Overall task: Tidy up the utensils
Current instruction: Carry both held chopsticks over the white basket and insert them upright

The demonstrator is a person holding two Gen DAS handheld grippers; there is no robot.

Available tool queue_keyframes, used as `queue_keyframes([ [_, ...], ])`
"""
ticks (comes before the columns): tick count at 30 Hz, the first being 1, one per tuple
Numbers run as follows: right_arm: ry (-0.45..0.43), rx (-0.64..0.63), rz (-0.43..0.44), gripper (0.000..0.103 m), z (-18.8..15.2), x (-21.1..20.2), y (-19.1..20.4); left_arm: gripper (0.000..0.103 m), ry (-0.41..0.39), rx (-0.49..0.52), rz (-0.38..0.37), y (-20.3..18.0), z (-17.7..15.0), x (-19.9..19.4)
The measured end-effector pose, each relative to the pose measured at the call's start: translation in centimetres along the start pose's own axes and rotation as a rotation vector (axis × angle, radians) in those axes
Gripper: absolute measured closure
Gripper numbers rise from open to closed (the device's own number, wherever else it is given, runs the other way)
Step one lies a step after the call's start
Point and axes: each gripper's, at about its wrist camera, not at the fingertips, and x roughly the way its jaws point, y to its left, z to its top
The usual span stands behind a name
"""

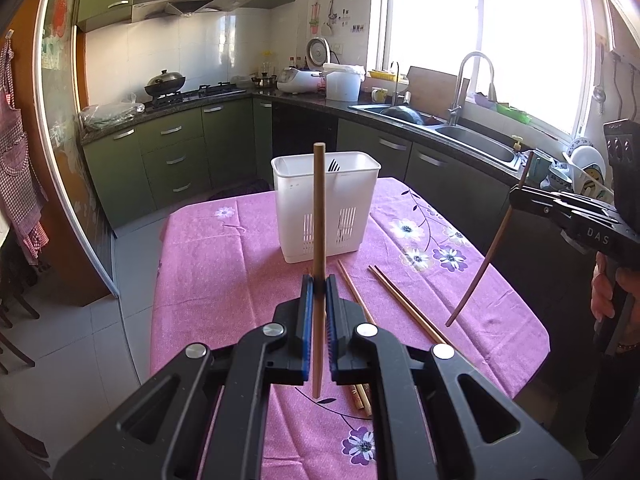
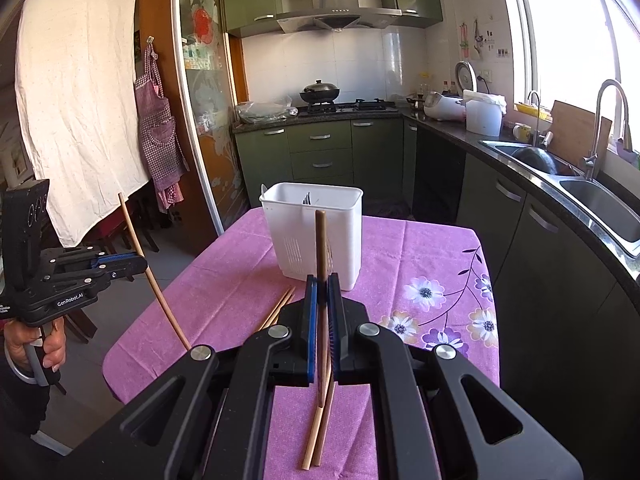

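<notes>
Chopsticks (image 1: pixel 394 304) lie loose on the pink flowered tablecloth (image 1: pixel 224 264), at five o'clock from the white utensil basket (image 1: pixel 326 208). The left gripper (image 1: pixel 319 286) pinches a light chopstick (image 1: pixel 319 216) upright before the basket; at three o'clock the right gripper (image 1: pixel 516 192) pinches a darker chopstick (image 1: pixel 486 264), tilted

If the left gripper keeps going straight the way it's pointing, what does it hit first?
Most likely the white utensil basket, directly ahead of the left gripper on the pink tablecloth; depth is uncertain.

White utensil basket (image 1: pixel 326 208) on pink tablecloth (image 1: pixel 224 264) (purple-and-white flowers), brown chopsticks (image 1: pixel 408 304).
</notes>
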Motion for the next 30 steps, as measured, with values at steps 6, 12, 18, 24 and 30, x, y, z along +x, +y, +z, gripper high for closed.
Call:
queue_keyframes([
  [6, -0.036, -0.018, 0.015, 0.097, 4.3, 0.5, 0.5, 0.097, -0.029, 0.017, -0.021, -0.1, 3.4, -0.6],
  [12, -0.121, -0.003, 0.037, 0.097, 10.4, 1.4, 0.1, 0.097, -0.095, 0.028, -0.038, -0.1, 9.2, -1.2],
  [18, -0.233, 0.002, 0.026, 0.097, 15.3, 2.2, -0.4, 0.097, -0.223, 0.036, -0.027, -0.4, 15.2, -1.5],
  [24, -0.278, 0.013, -0.027, 0.097, 18.5, 5.8, -1.8, 0.097, -0.29, 0.028, -0.001, -0.8, 18.9, 1.6],
  [30, -0.243, 0.031, -0.028, 0.097, 18.9, 10.8, -2.7, 0.097, -0.276, -0.008, 0.039, -0.1, 19.3, 6.8],
])
